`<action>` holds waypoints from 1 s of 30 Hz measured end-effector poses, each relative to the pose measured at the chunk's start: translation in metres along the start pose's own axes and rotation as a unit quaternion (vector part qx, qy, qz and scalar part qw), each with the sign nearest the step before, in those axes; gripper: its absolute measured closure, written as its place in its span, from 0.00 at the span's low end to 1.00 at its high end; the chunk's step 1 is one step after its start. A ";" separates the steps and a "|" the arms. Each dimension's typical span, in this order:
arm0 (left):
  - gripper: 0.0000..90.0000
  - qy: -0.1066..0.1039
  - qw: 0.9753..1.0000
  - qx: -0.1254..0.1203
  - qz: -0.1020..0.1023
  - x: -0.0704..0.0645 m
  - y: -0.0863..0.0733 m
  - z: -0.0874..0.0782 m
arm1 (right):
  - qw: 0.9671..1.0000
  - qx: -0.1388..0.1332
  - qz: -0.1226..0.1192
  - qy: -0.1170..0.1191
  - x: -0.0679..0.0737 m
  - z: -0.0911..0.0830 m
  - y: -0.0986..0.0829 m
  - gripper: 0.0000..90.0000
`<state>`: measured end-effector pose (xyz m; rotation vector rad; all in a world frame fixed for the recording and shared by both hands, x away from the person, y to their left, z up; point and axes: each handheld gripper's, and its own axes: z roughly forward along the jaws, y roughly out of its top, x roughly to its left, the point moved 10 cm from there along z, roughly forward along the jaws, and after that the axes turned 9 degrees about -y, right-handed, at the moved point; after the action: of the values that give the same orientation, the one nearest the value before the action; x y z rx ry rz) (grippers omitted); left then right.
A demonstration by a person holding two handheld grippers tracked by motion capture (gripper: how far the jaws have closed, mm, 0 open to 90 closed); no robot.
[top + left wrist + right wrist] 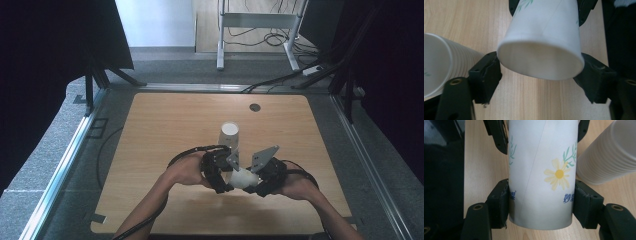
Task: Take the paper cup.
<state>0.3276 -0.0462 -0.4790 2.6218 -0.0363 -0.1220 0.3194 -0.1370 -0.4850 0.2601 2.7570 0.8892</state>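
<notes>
A white paper cup (244, 178) printed with a yellow flower lies sideways just above the wooden table (160, 130), held between both grippers. My left gripper (225, 172) comes from the left. In the left gripper view its jaws press either side of the cup (541, 37) near its closed base. My right gripper (257, 177) comes from the right, its jaws clamped on the flowered wall of the cup (536, 157). A stack of nested white cups (229, 136) stands just behind the grippers and shows beside the jaws as a ribbed stack (439, 67) (609, 157).
A small dark round grommet (255, 107) sits near the table's far edge. Beyond the table stand a white metal desk frame (260, 20) and floor cables (280, 80). Black curtains flank both sides. Bare wood lies left, right and far of the grippers.
</notes>
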 end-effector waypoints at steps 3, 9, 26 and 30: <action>0.21 -0.009 0.999 -0.034 -0.012 0.000 0.001 -0.007 | 1.000 -0.019 0.008 -0.002 -0.002 -0.005 0.001 0.42; 0.20 -0.020 0.995 -0.097 -0.021 0.001 0.005 -0.017 | 0.998 -0.056 0.022 -0.004 -0.003 -0.011 0.004 0.41; 0.20 -0.062 0.960 -0.268 -0.046 0.001 0.010 -0.023 | 0.993 -0.111 0.030 -0.006 -0.002 -0.018 0.008 0.41; 0.23 -0.078 0.953 -0.290 -0.047 0.000 0.011 -0.021 | 0.993 -0.115 0.031 -0.006 -0.002 -0.019 0.010 0.41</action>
<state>0.3292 -0.0455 -0.4552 2.0201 0.0629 -0.3208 0.3174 -0.1400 -0.4640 0.3087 2.6169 1.2042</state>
